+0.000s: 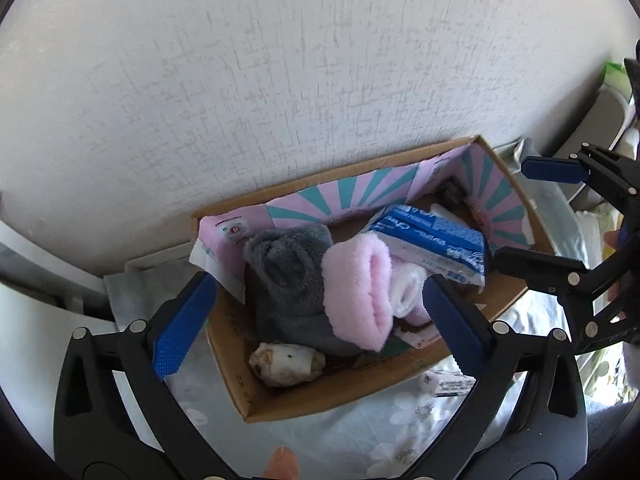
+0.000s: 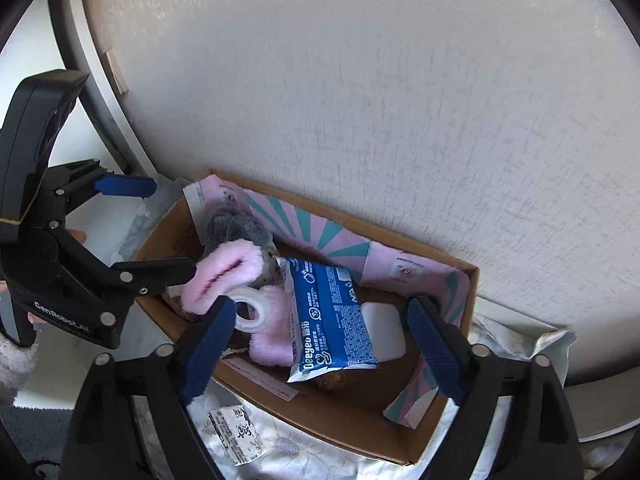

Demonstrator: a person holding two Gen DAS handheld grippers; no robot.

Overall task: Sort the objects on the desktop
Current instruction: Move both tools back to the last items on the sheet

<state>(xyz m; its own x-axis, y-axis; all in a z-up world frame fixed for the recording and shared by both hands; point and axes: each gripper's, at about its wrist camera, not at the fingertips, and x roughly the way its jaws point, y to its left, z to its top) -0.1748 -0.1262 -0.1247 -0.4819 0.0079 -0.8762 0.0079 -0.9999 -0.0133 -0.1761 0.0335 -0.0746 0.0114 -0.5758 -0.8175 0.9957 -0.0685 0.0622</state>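
A cardboard box [image 1: 340, 400] lined with pink and teal paper stands against the wall. In it lie a grey fluffy cloth [image 1: 288, 272], a pink fluffy sock [image 1: 356, 292], a blue tissue pack [image 1: 432, 240] and a crumpled beige wad [image 1: 286, 364]. My left gripper [image 1: 320, 320] hangs open over the box's left half, with nothing between its pads. The right wrist view shows the box [image 2: 320, 412], the blue pack [image 2: 332, 320], a white tape roll [image 2: 250, 314] and a white block [image 2: 384, 330]. My right gripper [image 2: 324, 344] is open above the pack, empty.
A floral cloth [image 2: 288, 452] covers the surface in front of the box, with a small printed sachet [image 2: 236, 436] on it. A textured white wall [image 1: 280, 80] rises right behind the box. Crinkled plastic [image 1: 560, 220] lies to the box's right.
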